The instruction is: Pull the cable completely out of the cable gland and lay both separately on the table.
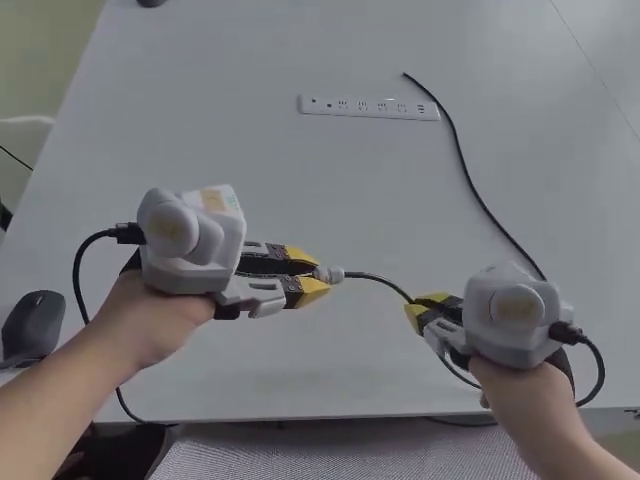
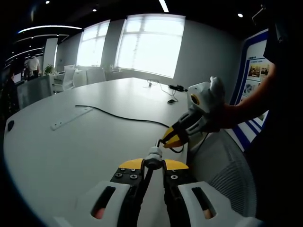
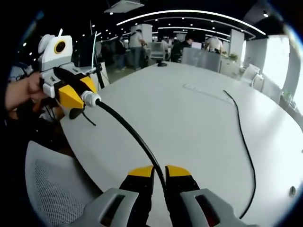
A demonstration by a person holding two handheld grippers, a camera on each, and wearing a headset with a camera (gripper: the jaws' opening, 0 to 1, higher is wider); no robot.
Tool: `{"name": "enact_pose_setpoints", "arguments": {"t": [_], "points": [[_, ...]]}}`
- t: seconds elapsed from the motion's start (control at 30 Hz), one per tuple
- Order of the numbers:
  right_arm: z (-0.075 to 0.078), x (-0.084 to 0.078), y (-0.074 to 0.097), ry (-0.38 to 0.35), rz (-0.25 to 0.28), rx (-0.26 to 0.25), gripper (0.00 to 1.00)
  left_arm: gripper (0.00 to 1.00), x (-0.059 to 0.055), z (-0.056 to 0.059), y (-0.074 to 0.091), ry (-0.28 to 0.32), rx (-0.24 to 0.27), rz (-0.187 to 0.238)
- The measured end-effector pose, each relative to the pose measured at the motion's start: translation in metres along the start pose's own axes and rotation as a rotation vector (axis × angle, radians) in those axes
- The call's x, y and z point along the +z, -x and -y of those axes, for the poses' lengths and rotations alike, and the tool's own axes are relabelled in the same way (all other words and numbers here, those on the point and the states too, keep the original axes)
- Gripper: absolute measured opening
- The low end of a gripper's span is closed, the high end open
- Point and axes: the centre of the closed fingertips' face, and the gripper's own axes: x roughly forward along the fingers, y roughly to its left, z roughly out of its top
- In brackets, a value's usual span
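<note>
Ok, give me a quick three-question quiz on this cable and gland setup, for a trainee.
1. True or false: the cable is fully out of the cable gland.
2. Which gripper is shut on the cable gland? A) left B) right
3. Fill in: the right gripper is shut on the ____.
Key: 1 false; 2 A, the left gripper; 3 cable.

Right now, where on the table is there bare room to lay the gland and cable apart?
Widest bare patch: the table between the power strip and the left gripper and right gripper. Also bare left of the strip, out to the table edge. Crowded: the right side, where the black cord runs.
</note>
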Motion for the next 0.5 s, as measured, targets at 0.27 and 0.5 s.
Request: {"name": "enact_pose_setpoints", "arguments": {"t": [0.27,0.5], "points": [[-0.013,0.025,0.008,0.100,0.031,0.051,0.12,0.15,-0.002,0.001,-0.001,-0.002,-0.004,-0.007],[-0.035,0.052,0.010,0.307,0.049,0.096,0.14,0.15,-0.001,-0.001,-0.001,0.000,-0.006,-0.008]]}}
